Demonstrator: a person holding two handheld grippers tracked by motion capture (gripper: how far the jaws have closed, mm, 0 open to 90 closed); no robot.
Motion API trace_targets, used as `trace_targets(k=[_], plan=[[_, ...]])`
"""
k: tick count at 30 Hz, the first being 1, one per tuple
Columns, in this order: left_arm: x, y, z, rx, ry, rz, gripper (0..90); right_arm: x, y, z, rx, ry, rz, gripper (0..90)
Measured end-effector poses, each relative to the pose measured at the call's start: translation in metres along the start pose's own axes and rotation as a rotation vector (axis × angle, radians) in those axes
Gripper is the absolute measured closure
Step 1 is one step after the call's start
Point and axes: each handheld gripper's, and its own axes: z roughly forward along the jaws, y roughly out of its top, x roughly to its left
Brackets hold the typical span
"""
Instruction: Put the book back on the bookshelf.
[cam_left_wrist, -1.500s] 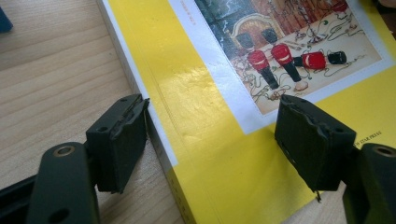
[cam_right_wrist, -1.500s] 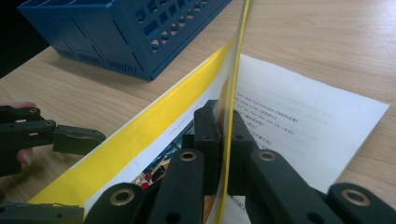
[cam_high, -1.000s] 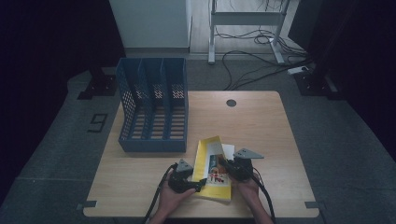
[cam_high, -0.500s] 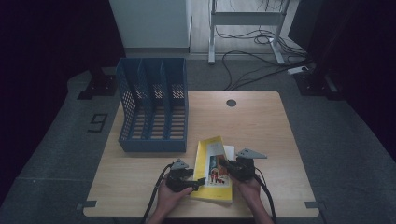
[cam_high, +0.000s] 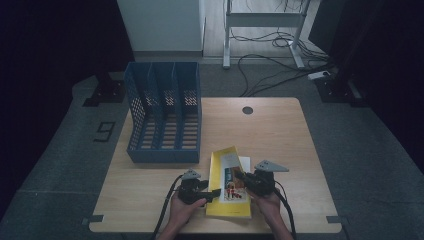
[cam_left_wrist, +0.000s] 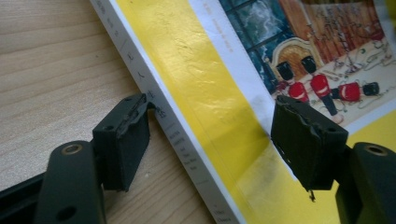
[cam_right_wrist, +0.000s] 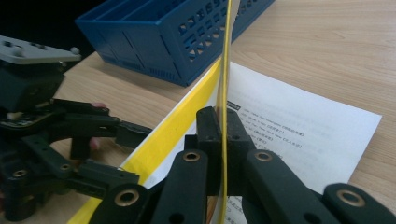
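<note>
In the high view, a glossy yellow book (cam_high: 229, 184) lies flat at the near edge of the pale wooden table (cam_high: 280, 130), with the left gripper (cam_high: 214, 192) at its spine side, the right gripper (cam_high: 239, 176) over its cover, and a blue perforated plastic file rack (cam_high: 164, 112) standing further back. The left gripper view shows the left gripper (cam_left_wrist: 212, 140) spread wide, one rubbery black pad against the white spine and the other above the creased yellow cover. The right gripper view shows the right gripper (cam_right_wrist: 223, 126) pressed together on the thin yellow cover's raised edge, above a white printed page (cam_right_wrist: 299, 123).
</note>
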Motion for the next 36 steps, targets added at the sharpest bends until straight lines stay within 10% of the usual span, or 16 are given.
trace_targets(k=[36], plan=[[0.003,0.012,0.009,0.021,-0.056,-0.083,27.4,0.005,-0.006,-0.014,-0.007,0.048,-0.02,87.7]])
